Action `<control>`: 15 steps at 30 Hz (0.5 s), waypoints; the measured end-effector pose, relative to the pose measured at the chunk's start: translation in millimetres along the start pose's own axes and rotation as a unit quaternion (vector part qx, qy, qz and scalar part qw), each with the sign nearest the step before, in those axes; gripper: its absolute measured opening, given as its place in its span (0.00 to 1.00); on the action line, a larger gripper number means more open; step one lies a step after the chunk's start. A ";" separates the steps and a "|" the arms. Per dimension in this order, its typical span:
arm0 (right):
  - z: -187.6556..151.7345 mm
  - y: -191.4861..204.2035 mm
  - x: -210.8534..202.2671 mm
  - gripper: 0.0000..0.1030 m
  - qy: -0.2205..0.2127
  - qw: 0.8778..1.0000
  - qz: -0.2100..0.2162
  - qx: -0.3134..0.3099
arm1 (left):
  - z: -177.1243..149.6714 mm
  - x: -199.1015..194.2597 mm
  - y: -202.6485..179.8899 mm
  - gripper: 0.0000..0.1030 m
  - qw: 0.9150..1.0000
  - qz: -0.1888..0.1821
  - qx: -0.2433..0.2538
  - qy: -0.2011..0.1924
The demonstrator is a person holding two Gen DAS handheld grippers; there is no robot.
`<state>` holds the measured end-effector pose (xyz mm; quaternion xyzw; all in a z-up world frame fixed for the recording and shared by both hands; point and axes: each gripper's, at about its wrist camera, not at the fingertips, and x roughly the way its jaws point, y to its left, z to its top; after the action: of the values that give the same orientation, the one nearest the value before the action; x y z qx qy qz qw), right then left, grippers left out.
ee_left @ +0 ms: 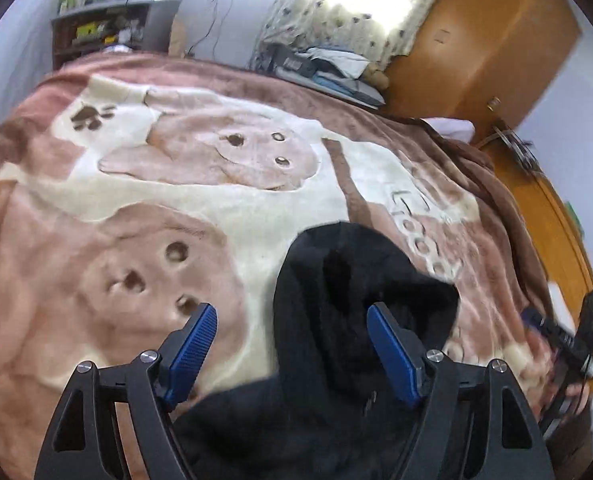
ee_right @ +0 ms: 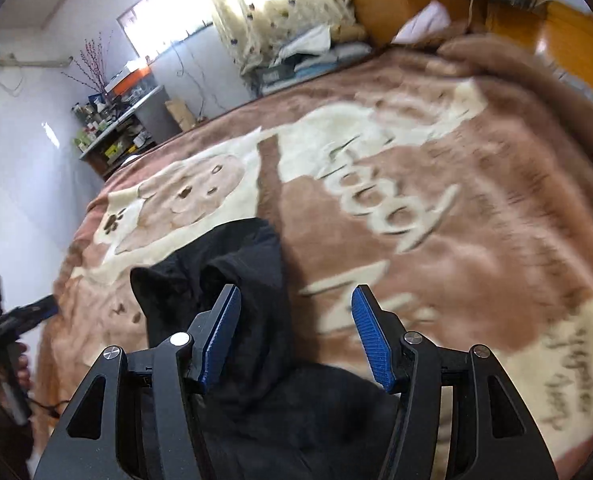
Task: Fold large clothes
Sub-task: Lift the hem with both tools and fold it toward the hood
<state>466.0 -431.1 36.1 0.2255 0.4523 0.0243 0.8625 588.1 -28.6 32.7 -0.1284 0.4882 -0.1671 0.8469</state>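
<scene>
A black garment (ee_left: 336, 280) lies bunched on the brown and cream dog-print blanket (ee_left: 176, 208) that covers the bed, with a hood-like fold at its far end. My left gripper (ee_left: 291, 310) hovers above it, blue pads wide apart, nothing pinched. In the right wrist view the same black garment (ee_right: 248, 264) stretches from the near edge toward the middle of the blanket (ee_right: 456, 240). My right gripper (ee_right: 296, 292) is open above its right side, holding nothing. Each gripper also shows at the edge of the other's view, held by a hand (ee_left: 576, 392).
A pile of folded clothes (ee_left: 328, 68) sits at the bed's far edge under a spotted curtain (ee_left: 356, 8). A cluttered shelf (ee_left: 108, 28) stands at the far left. A wooden wardrobe (ee_left: 476, 40) and wooden bed frame (ee_left: 556, 220) border the right side.
</scene>
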 end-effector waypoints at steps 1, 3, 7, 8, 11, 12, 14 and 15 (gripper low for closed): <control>3.7 -2.8 13.6 0.65 0.006 1.000 0.003 0.011 | 3.7 11.9 1.7 0.75 1.000 -0.004 0.001 0.011; 9.4 -6.9 35.5 0.66 0.011 1.000 0.018 0.024 | 15.6 50.3 0.0 0.75 0.999 0.014 0.003 0.035; 19.5 -14.6 84.3 0.66 0.047 0.998 0.036 0.034 | 28.7 93.9 6.9 0.76 0.998 0.024 -0.025 0.047; 20.9 -16.3 92.2 0.66 0.051 0.998 0.032 0.034 | 31.7 101.7 9.1 0.76 0.998 0.016 -0.031 0.047; 22.5 -22.0 116.1 0.66 0.067 0.996 0.043 0.048 | 42.6 130.5 14.0 0.76 0.997 0.041 -0.033 0.053; 20.9 -23.2 121.8 0.66 0.070 0.994 0.059 0.052 | 45.3 140.4 17.3 0.76 0.997 0.042 -0.038 0.057; 16.8 -22.1 134.5 0.66 0.089 0.991 0.085 0.042 | 45.1 155.8 24.1 0.76 0.996 0.028 -0.053 0.069; 15.0 -20.9 140.8 0.66 0.098 0.991 0.090 0.032 | 42.5 166.5 25.7 0.76 0.995 0.020 -0.049 0.088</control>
<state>557.5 -420.7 -73.5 0.2895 0.5134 0.1096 0.8004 707.0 -70.9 -86.8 -0.1451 0.5710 -0.1368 0.7963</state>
